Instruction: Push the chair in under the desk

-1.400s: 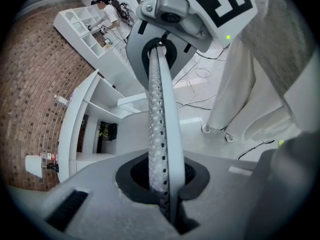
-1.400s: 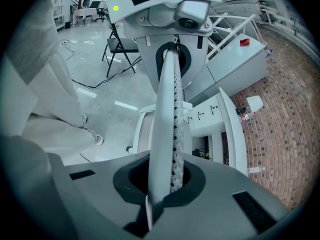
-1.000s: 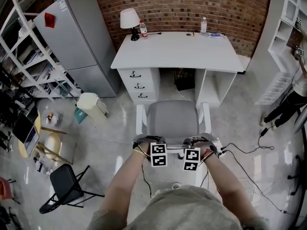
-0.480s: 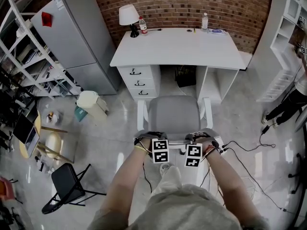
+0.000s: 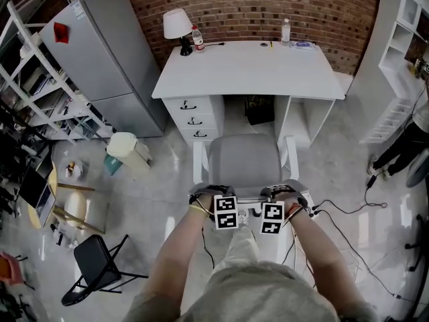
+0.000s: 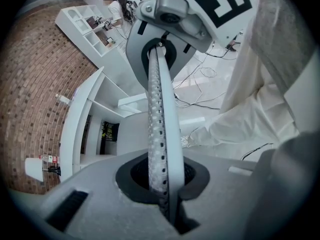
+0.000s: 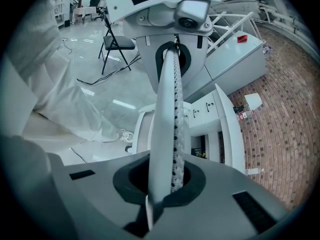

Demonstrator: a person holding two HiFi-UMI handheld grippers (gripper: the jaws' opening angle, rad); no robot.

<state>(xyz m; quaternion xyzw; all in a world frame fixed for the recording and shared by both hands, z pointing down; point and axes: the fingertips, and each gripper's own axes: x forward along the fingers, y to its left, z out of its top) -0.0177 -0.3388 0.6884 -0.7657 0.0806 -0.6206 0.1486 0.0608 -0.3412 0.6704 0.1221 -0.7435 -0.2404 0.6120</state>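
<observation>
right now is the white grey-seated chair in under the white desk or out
Out. The chair stands in front of the white desk, with bare floor showing between its grey seat and the desktop's front edge.

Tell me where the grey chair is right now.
In the head view the grey chair stands mid-frame, facing the white desk's open knee space, its seat not yet under the top, with the drawers ahead on its left.

No legible words, brands or numbers anywhere. On the left marker cube [image 5: 226,212] and the right marker cube [image 5: 271,219], only black-and-white square code patterns, no letters. Red sticker [image 5: 61,32] on the grey fridge [image 5: 107,59]: too small to read. Likewise the label of the bottle [image 5: 198,40] on the desk [image 5: 248,69].
</observation>
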